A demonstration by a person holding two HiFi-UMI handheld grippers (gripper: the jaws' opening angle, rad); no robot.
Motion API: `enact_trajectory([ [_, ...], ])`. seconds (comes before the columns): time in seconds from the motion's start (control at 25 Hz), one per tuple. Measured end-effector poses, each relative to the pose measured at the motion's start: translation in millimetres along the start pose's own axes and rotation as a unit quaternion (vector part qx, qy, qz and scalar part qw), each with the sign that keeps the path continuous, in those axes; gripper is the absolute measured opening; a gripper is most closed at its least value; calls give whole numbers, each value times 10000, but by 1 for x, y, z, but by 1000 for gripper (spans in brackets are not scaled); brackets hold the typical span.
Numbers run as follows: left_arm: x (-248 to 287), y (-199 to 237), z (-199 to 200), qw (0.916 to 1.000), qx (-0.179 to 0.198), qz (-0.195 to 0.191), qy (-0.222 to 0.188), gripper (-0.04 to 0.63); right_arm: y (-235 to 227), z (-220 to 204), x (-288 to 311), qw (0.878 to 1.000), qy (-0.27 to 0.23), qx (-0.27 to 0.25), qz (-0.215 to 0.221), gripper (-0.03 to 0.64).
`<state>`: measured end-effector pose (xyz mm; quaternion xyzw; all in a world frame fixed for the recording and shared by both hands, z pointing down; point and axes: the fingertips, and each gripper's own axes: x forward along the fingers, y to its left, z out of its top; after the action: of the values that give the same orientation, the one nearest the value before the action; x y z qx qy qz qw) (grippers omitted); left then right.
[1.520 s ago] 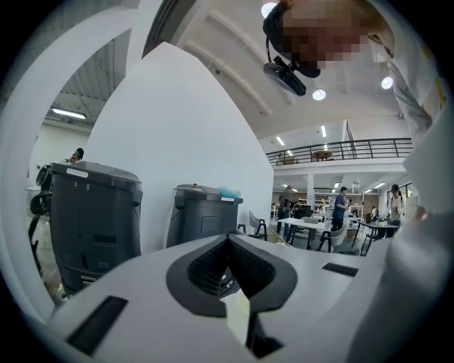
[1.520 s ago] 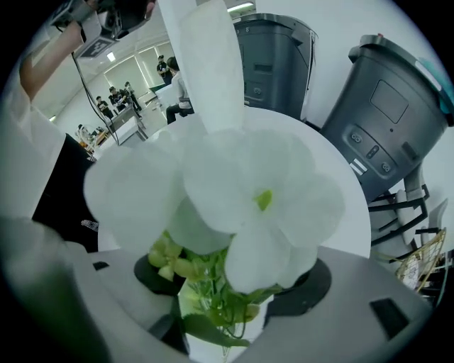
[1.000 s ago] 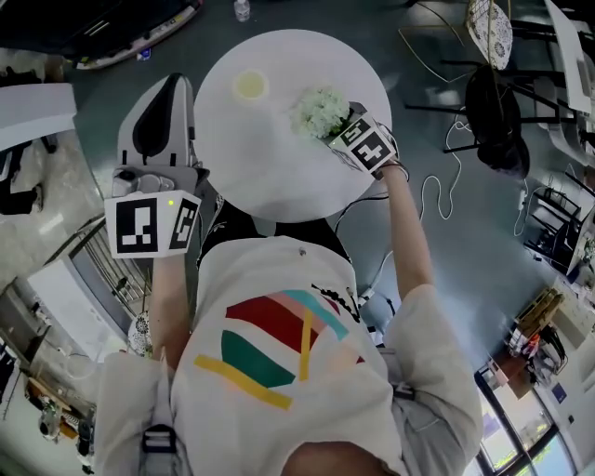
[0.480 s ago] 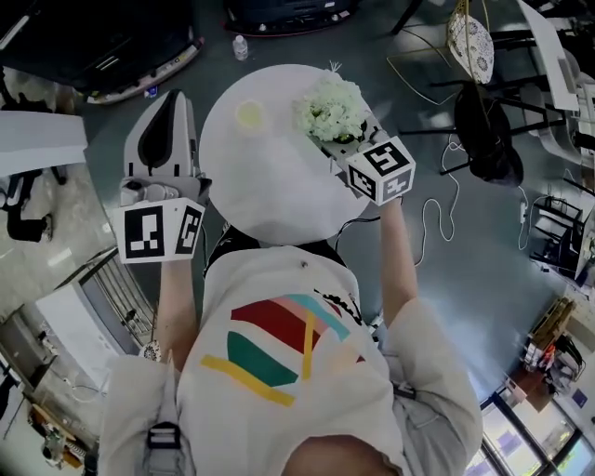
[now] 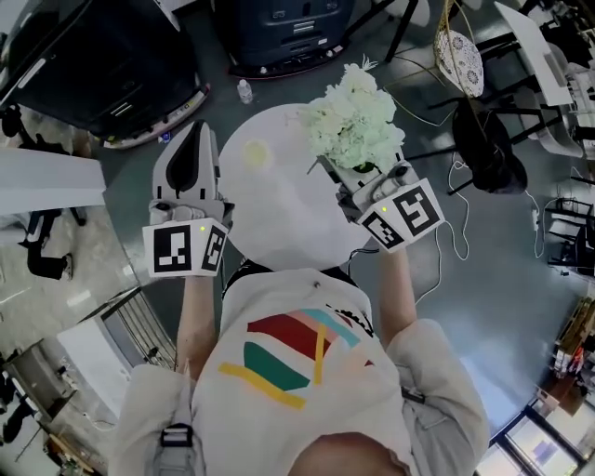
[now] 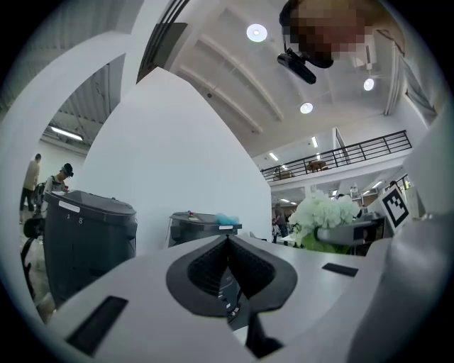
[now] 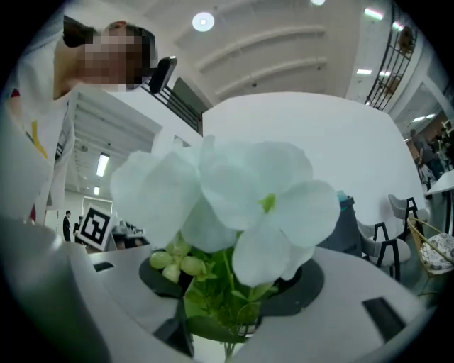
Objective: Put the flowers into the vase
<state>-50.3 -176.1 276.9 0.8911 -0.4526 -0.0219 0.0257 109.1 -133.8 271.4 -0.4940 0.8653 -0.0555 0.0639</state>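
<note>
A bunch of white flowers (image 5: pixel 358 125) with green stems is lifted above the right part of the round white table (image 5: pixel 288 223). My right gripper (image 5: pixel 361 178) is shut on the stems, and the blooms (image 7: pixel 241 205) fill the right gripper view above its jaws (image 7: pixel 230 308). A small pale round thing (image 5: pixel 256 154), seemingly the vase seen from above, stands at the table's far left. My left gripper (image 5: pixel 195 130) hangs over the table's left edge, shut with nothing in it (image 6: pixel 228 237). The bunch (image 6: pixel 323 213) shows to its right.
A dark cabinet (image 5: pixel 288 28) stands beyond the table and a water bottle (image 5: pixel 244 90) lies on the floor near it. A black chair (image 5: pixel 483 130) and loose cables (image 5: pixel 456 218) are at the right. A large dark unit (image 5: pixel 84 65) fills the upper left.
My right gripper has risen high off the table with the flowers and tipped them toward the camera. The left gripper has come up a little, still shut.
</note>
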Motion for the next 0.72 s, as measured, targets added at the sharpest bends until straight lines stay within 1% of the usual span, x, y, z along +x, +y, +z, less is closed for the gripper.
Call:
enact_trajectory([
  [0.2,4,-6,1,10000,-6,-93,-3,6,-1,50,-21,9960,-830,318,-112,270],
  [0.36,5,-13,3,9999,1,-128,-21,6,-4,74,-40,9904,-1268,514,-203,270],
  [0.56,4,-12,2,10000,-5,-87,0,6,-5,82,-47,9892,-1371,417,-291,270],
  [0.72,2,-6,1,10000,-18,1,29,6,-1,82,-41,9897,-1359,391,-240,270],
])
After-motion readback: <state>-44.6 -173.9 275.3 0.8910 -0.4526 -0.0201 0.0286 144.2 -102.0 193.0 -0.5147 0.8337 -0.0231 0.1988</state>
